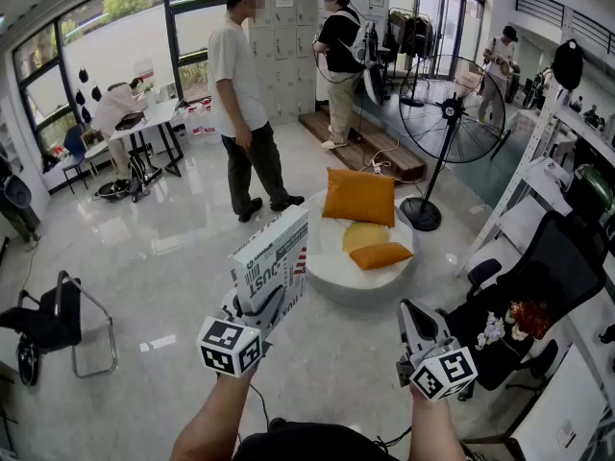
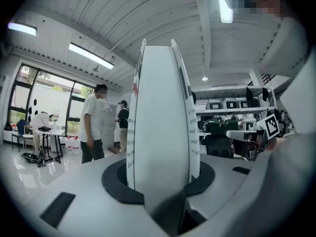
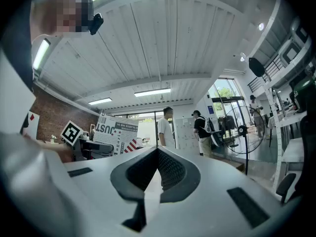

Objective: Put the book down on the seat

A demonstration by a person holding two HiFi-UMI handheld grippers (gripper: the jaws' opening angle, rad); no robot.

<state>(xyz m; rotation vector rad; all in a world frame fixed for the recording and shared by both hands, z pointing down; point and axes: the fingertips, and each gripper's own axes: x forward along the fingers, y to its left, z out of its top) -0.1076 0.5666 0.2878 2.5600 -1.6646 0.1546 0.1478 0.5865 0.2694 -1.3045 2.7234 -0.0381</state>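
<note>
Left gripper [image 1: 261, 312] jaws clamp book [image 1: 275, 267] aloft | right gripper [image 1: 413, 313] jaws together, empty | cushioned round seat [image 1: 365, 284] ahead, set-down not yet done

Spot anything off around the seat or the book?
Nothing damaged or spilled. The round white seat is crowded with three orange and yellow cushions, leaving little bare top for the white printed book held tilted in the left tool.

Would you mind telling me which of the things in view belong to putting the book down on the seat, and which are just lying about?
Job in hand: book, clamped in the left gripper; round white seat.
Just about: orange cushions, standing fan, black chair, right gripper, shut and empty.
</note>
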